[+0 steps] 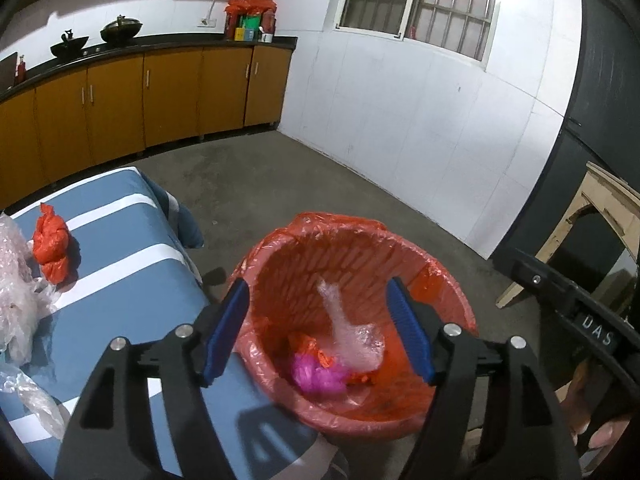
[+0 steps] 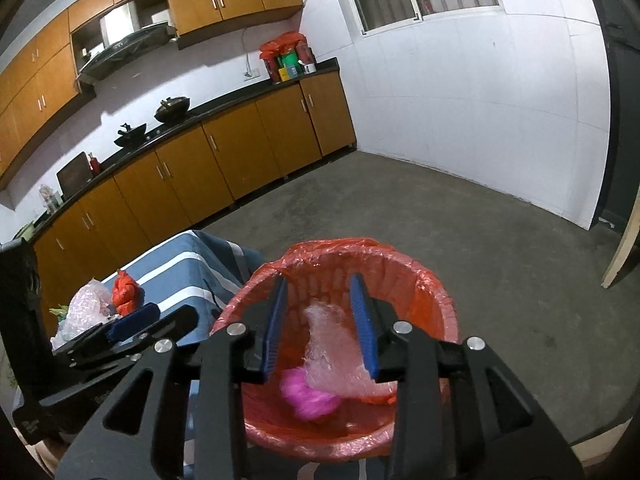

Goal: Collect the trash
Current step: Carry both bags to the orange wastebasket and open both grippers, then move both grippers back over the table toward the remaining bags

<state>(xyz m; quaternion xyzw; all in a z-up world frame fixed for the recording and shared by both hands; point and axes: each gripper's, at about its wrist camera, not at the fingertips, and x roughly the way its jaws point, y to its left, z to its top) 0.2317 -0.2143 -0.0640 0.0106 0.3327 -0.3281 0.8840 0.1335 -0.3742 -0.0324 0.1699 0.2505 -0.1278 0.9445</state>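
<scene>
A red bin lined with a red bag stands on the floor beside the table. Inside lie a clear bubble-wrap piece, a pink crumpled bag and orange scraps. My left gripper is open and empty above the bin. My right gripper is open and empty over the bin, above the bubble wrap. A knotted red bag and more bubble wrap lie on the blue striped table.
Brown kitchen cabinets with a black counter line the far wall, with woks and bottles on top. A white tiled wall with a barred window is to the right. Bare concrete floor lies beyond the bin. A wooden frame stands at the right.
</scene>
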